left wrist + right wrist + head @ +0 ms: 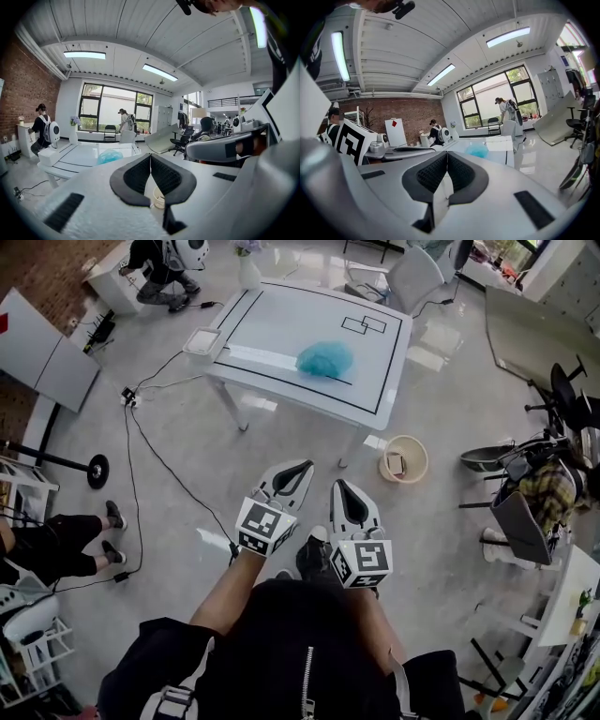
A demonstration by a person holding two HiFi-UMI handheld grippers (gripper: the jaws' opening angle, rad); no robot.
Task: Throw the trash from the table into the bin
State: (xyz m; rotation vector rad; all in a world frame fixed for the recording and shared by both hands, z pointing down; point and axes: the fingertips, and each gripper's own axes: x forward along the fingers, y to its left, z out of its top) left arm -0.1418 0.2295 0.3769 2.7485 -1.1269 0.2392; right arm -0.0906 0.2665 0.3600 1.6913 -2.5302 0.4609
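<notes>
Blue trash [325, 359] sits on the tabletop [281, 329] at twelve o'clock, well apart from left gripper [300, 470] and right gripper [341, 488], both closed and empty; reaching it unopened could shove it off, missing the two-o'clock bin [404, 459].

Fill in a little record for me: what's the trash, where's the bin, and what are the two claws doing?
trash: blue wad lying on the white table
bin: beige, on the floor by the table's near corner, something already inside
left gripper: shut, empty, held in the air short of the table
right gripper: shut, empty, beside the left one
progress: trash not yet picked up
</notes>
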